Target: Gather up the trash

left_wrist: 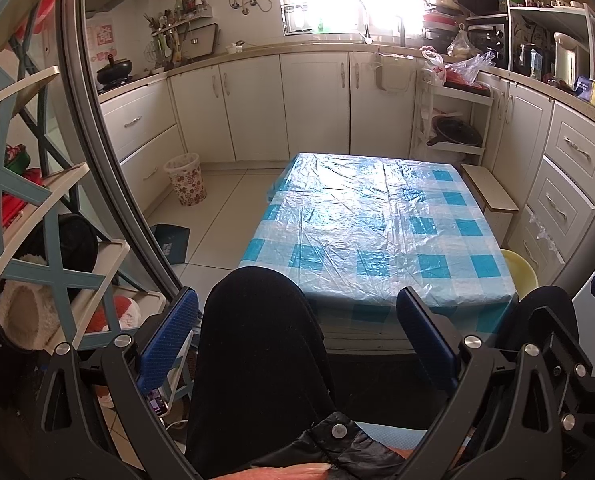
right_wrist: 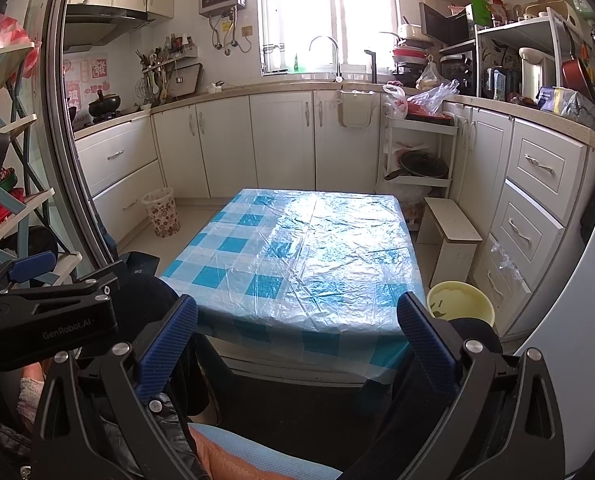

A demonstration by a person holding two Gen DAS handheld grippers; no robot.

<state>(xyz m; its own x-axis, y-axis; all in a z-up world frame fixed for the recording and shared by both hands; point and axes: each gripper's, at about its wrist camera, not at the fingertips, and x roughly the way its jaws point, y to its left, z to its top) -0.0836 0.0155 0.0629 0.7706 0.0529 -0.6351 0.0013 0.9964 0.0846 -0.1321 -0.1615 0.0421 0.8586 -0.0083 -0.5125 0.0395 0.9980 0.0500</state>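
A low table [left_wrist: 377, 224] with a blue-and-white checked plastic cover stands in the middle of the kitchen floor; it also shows in the right wrist view [right_wrist: 309, 256]. No trash shows on its top. A floral wastebasket [left_wrist: 186, 179] stands on the floor by the left cabinets, also in the right wrist view [right_wrist: 162, 212]. My left gripper [left_wrist: 297, 332] is open and empty, held near the table's front edge above the person's knee. My right gripper [right_wrist: 297, 332] is open and empty at the same edge. The left gripper's body [right_wrist: 49, 316] shows at the left of the right wrist view.
A yellow basin [right_wrist: 459, 306] sits on the floor by the table's right front corner, next to a small white stool [right_wrist: 451, 240]. A dark box [left_wrist: 173, 242] lies on the floor left of the table. A shelf rack [left_wrist: 29, 200] stands at far left. Cabinets line the walls.
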